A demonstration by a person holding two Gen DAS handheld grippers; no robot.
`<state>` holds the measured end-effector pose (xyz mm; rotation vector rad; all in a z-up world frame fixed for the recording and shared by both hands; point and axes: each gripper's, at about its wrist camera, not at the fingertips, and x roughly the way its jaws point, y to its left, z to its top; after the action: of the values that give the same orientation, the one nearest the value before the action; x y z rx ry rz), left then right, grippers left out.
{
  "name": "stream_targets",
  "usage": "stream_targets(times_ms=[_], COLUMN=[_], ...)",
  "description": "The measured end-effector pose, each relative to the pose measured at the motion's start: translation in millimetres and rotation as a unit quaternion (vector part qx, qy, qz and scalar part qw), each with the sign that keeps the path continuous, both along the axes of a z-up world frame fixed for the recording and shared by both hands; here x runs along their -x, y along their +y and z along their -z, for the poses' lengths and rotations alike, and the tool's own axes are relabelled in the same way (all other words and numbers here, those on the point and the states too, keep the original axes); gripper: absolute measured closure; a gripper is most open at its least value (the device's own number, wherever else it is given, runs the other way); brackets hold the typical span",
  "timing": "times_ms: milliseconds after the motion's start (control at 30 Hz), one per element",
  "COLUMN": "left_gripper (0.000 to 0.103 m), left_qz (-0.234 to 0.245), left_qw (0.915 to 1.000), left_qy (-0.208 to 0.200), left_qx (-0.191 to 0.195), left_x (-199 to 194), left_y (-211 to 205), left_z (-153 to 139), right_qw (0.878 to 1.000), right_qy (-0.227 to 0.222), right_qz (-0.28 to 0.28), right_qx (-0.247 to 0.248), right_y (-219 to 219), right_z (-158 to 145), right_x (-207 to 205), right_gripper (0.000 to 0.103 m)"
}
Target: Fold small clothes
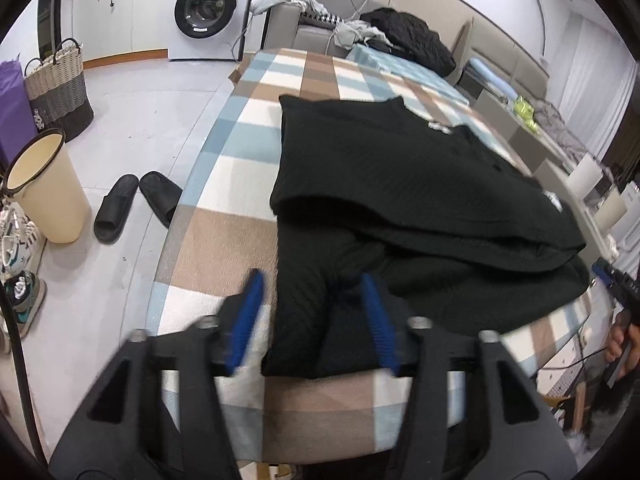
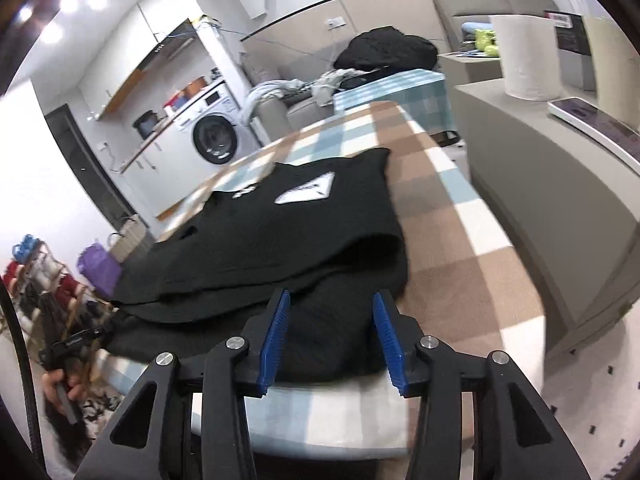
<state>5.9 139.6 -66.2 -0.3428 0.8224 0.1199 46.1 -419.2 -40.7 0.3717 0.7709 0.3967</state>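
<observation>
Left claw [image 1: 312, 304]: jaws wide apart, blue pads either side of the near left corner of the garment [image 1: 400, 184], nothing gripped; left pad over bare cloth, right pad over black knit. Right claw [image 2: 330, 320]: jaws likewise spread, holding nothing, pads straddling the near right corner of the same garment [image 2: 304, 236]. Garment: black, ribbed knit, lying on the table [image 1: 224, 240] covered in a blue, brown and white check; upper layer folded back over the lower, fold edge running across at mid-frame; white triangular label [image 2: 306, 193] visible on top in the right view, toward 12 o'clock from the claw. Right claw also shows at 3 o'clock in the left view, at the table's edge, held in a hand [image 1: 620, 340]; left claw at 9 o'clock in the right view, with the hand [image 2: 60, 390] gripping it. Surroundings, left view: washer [image 1: 208, 12] at 11 o'clock; woven basket [image 1: 58, 88] and cream bin [image 1: 44, 188] at 9 o'clock; pair of black slippers [image 1: 132, 204] on the floor beside the table; sneakers [image 1: 18, 264] at the left margin. Surroundings, right view: paper roll [image 2: 528, 56] at 1 o'clock on a grey counter [image 2: 540, 184]; dark clothing heap [image 2: 384, 52] on a sofa at 12 o'clock.
</observation>
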Motion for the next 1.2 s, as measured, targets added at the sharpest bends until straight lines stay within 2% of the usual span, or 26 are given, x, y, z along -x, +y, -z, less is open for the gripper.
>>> stream_targets(times_ms=[133,267,367,467,667,800,900,1067,1133,1200], left_gripper=[0.040,0.030,0.029,0.029,0.029,0.031,0.043,0.091,0.097,0.098], left_qz=[0.004,0.000,-0.002,-0.011,-0.042,-0.059,-0.058,-0.055,-0.054,-0.054], left_qw=[0.9997,0.9994,0.9988,0.9965,0.9903,0.9877,0.9891,0.9925,0.9914,0.9913], left_qy=[-0.012,-0.015,-0.004,0.002,-0.017,-0.027,-0.033,-0.040,-0.051,-0.058], left_qx=[0.022,0.033,0.049,0.083,0.132,0.142,0.131,0.102,0.108,0.105], left_x=[-2.8,-13.8,-22.8,-28.2,-39.0,-50.1,-58.7,-71.7,-74.0,-77.7], left_y=[-3.4,-9.6,-11.2,-5.4,17.4,29.1,31.0,28.9,31.3,32.7], left_z=[-8.1,-10.5,-4.6,4.7,11.7,11.5,6.8,1.0,-0.9,-5.9], right_qw=[0.999,0.996,0.994,0.994,0.993,0.993,0.993,0.991,0.990,0.988], right_qy=[0.022,0.054,0.062,0.063,0.059,0.057,0.055,0.053,0.057,0.057], right_qz=[-0.023,-0.037,-0.027,-0.014,0.001,0.004,0.006,0.019,0.033,0.051], right_qx=[-0.035,-0.059,-0.080,-0.087,-0.099,-0.102,-0.105,-0.120,-0.129,-0.132], right_y=[10.6,23.5,25.7,26.2,28.0,25.3,22.8,16.2,13.0,9.5], right_z=[6.0,21.4,27.8,29.7,30.2,30.3,29.6,30.2,32.0,32.0], right_x=[-14.2,-33.6,-49.2,-58.8,-71.0,-72.1,-71.0,-76.7,-83.4,-90.0], right_gripper=[0.058,0.058,0.057,0.057,0.057,0.057,0.057,0.057,0.058,0.076])
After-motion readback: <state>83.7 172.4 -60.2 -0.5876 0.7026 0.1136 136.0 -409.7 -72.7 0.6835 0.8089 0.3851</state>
